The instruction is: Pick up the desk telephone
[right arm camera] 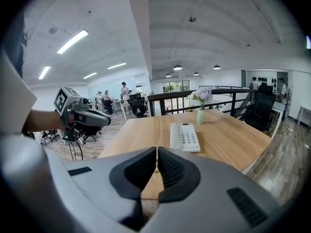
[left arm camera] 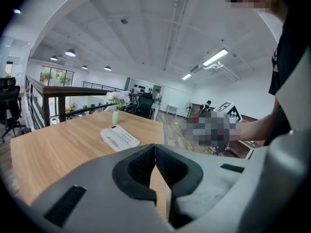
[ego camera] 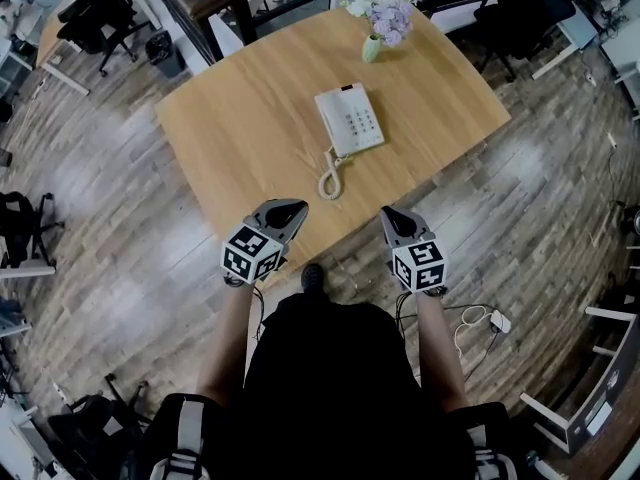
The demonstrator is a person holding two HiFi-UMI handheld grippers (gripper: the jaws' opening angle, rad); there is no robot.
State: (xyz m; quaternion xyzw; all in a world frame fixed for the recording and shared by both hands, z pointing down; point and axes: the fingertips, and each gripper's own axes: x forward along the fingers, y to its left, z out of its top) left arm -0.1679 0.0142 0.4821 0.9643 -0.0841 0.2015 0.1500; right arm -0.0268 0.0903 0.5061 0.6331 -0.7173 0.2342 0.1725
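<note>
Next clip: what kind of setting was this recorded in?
Most likely an open-plan office: a white push-button desk telephone on a light wooden table, black swivel office chairs nearby, and long ceiling strip lights.

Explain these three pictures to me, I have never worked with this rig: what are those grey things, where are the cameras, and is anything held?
No robot here: a person stands at a wooden table with a hand-held two-jaw tool in each hand. The top-down picture comes from a camera on the person's head; the left tool and right tool show at the table's near edge. The other two pictures come from a camera on each tool, looking along its jaws. Both tools are shut and hold nothing. On the table lie a white desk telephone with its coiled cord, and a small vase of flowers beyond it. Neither tool touches the telephone yet.
</note>
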